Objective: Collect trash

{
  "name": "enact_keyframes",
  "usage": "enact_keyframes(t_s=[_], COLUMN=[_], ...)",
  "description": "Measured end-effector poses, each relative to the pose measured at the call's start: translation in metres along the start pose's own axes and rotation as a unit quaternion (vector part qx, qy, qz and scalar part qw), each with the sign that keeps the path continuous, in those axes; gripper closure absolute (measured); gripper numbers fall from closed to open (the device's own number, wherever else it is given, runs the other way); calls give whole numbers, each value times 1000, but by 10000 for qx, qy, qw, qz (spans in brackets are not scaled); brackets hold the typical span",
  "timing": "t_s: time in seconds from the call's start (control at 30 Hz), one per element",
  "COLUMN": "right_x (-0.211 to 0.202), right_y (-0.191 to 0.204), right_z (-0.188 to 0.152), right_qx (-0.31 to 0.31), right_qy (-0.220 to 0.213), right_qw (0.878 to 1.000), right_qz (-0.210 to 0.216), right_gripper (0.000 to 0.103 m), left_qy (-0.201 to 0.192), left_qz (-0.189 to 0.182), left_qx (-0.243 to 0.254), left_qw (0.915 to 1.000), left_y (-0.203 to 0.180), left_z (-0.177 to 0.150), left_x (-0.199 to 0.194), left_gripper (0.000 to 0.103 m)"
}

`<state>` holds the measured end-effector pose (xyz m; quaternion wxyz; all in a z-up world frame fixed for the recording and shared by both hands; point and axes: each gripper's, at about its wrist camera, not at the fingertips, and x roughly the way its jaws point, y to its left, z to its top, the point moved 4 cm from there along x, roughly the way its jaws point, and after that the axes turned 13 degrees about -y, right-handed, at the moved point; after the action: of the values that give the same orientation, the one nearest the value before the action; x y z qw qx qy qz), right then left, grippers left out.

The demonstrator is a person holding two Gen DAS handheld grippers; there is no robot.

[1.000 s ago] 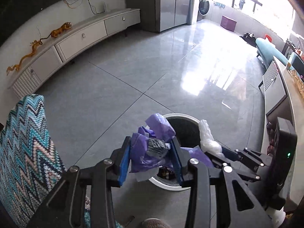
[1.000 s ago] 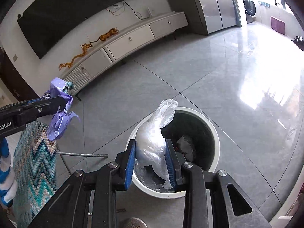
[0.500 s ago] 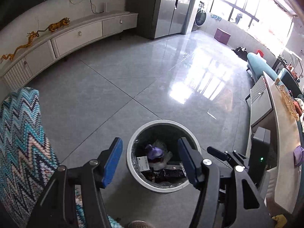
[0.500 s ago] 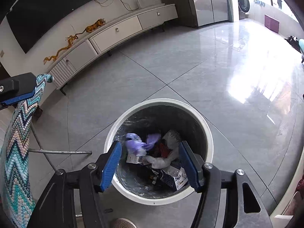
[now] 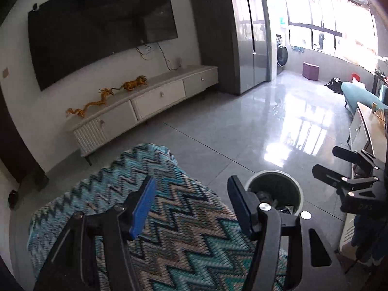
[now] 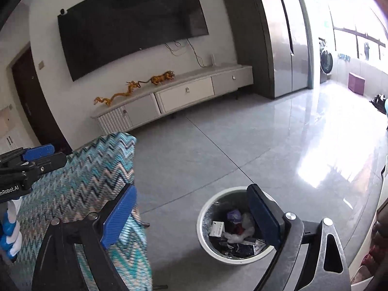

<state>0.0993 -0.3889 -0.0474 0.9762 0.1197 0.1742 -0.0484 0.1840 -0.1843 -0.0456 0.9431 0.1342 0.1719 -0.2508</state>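
left gripper (image 5: pixel 191 200): jaws spread with nothing between the blue pads, held above the zigzag-patterned cover (image 5: pixel 169 230) in teal, black and beige. it touches nothing. in the right wrist view the same gripper (image 6: pixel 46 155) shows at the left edge, over that cover (image 6: pixel 72 194).

right gripper (image 6: pixel 191 214): jaws wide and opening at this moment, nothing between them. the left pad stands over the edge of the cover, the right pad in front of the bin's rim, well above it. in the left wrist view the right gripper (image 5: pixel 334 161) appears at the right edge, its black fingers spread.

bin (image 6: pixel 202 232): a round white-rimmed container with a dark lining, standing on the grey tiled floor (image 6: pixel 242 145) just beside the cover. inside it lie the trash items: a purple wrapper (image 6: pixel 234 215), a clear plastic bag (image 6: pixel 242 230), a white card (image 6: pixel 217 228) and dark printed packets. in the left wrist view the bin (image 5: pixel 299 189) is partly hidden behind the right finger, and its contents are too small to tell apart.

background: a wall-mounted television (image 5: pixel 97 24), a low white cabinet (image 5: pixel 157 97) bearing golden figurines (image 5: pixel 106 97), and a grey refrigerator (image 5: pixel 252 31).

change from the earlier frames: a second ago the left gripper pinched the purple wrapper and the right gripper pinched the clear bag over the bin; both pieces now lie inside it. both views have since tilted upward, so the bin sits lower and smaller and the television has come into full view.
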Motion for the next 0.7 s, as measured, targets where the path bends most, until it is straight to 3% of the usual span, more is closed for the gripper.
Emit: enact_keyframes(t_s=[0.1,0.2,0.33,0.5,0.7], right_x=[-22,-44,-68,-91,-111], right_y=[40,77,119,156,190], right_z=[17,28,36,41,39], right_qx=[-271,-514,-761,-945,-1188], right_qy=[-288,-560,-824,-1090,-1282], right_qw=[9991,9967,9927,9879,9819], right_qz=[163,274,439,574,734], right_gripper=[3,0,0,0,0], left_qy=[-358,-623,-910,-1159,-1388], left_qz=[560,1006,1620,2177,2472], left_qx=[4,-86,-251,-515,-655], left_qw=[9978,9929,9823,9677,9567], left_y=[36,65,98,122,129], left_z=[1,-4,-13,-23,-33], left_x=[-48,-91,-138,-184,-217], left_gripper=[43,31,23,15,14])
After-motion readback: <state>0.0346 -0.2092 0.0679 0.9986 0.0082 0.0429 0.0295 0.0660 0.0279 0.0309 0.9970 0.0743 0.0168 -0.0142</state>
